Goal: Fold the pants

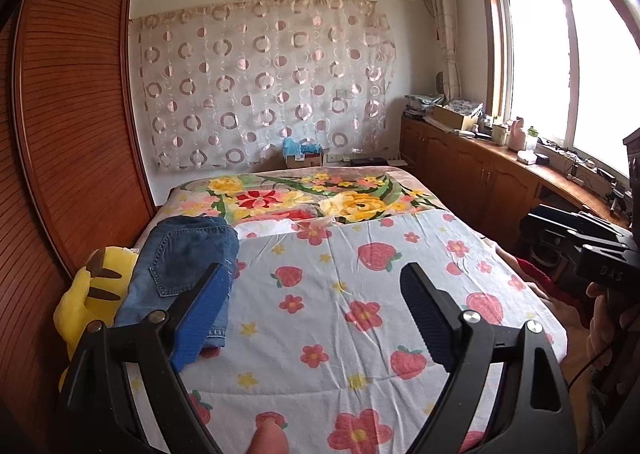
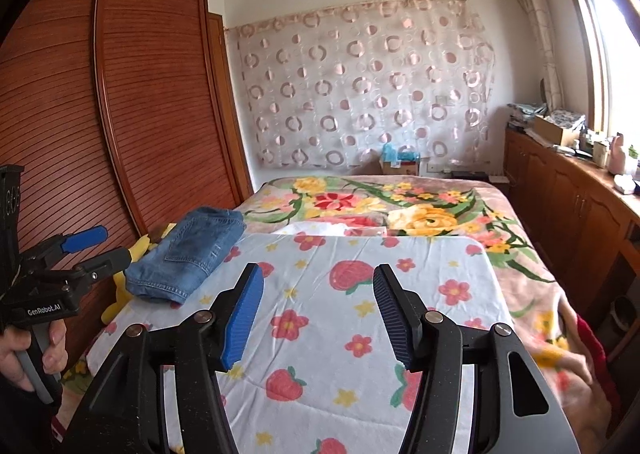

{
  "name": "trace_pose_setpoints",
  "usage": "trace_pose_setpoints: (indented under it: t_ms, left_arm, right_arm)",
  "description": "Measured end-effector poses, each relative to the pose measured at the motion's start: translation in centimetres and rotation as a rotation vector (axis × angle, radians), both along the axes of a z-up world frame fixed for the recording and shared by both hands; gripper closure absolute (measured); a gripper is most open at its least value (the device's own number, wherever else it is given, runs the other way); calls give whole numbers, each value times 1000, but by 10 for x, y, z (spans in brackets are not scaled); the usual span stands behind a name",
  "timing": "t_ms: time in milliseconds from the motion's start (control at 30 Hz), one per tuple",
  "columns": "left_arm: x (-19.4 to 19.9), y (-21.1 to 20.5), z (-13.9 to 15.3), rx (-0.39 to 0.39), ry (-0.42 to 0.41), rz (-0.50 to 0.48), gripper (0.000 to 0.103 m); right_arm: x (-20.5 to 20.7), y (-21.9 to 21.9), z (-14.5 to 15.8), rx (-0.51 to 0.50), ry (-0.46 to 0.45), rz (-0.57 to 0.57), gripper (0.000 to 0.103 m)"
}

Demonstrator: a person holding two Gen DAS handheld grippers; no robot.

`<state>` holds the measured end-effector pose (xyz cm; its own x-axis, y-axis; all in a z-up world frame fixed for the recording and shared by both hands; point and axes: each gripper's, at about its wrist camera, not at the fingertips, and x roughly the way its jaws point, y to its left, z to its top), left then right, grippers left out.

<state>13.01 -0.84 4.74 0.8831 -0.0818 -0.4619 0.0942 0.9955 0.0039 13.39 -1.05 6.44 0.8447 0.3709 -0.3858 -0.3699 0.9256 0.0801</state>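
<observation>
At the left edge of the bed, close to the wardrobe: the pants, blue denim, lying as a compact bundle on the strawberry quilt and touching the yellow plush toy just beside. Seems already doubled over more than once, with a back pocket on top and a hem at the near end (so probably little left to do, or only some tidying). Left gripper: spread wide and pinching nothing, above the quilt, with its blue pad just in front of the bundle in its own view. Right gripper: likewise spread and empty, over the middle of the quilt, well apart from the denim. As for handling: likely rather heavy for cloth, thick and somewhat stiff at the seams, waistband and pockets, yet limp enough to sag when lifted by one point only. Not slippery, not fragile; good friction against the ribbed pads to be expected. Better to take hold at two places together, at the stacked edge near the hem and at the far fold, biting through all layers and not only the top one, otherwise a risk of the bundle opening. Better also to slide along the soft quilt than to lift high. Worth minding the plush toy during any closing of the left tongs, being so near.
</observation>
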Motion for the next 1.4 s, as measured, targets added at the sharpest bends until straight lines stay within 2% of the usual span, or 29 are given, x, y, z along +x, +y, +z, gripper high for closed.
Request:
trace_pose_setpoints:
  t_ms: [200, 367, 500, 1400]
  left_arm:
    - [-6, -7, 4, -3, -8, 3, 15]
    - [-13, -11, 8, -23, -21, 20, 15]
    - [-15, -12, 10, -10, -24, 25, 15]
    - [-19, -9, 10, -28, -19, 27, 15]
  right_arm:
    - [-19, 4, -3, -16, -21, -28, 34]
    - [-29, 3, -4, -17, -38, -42, 34]
    - [-34, 1, -4, -9, -45, -45, 34]
    - [-39, -6, 0, -16, -56, -54, 34]
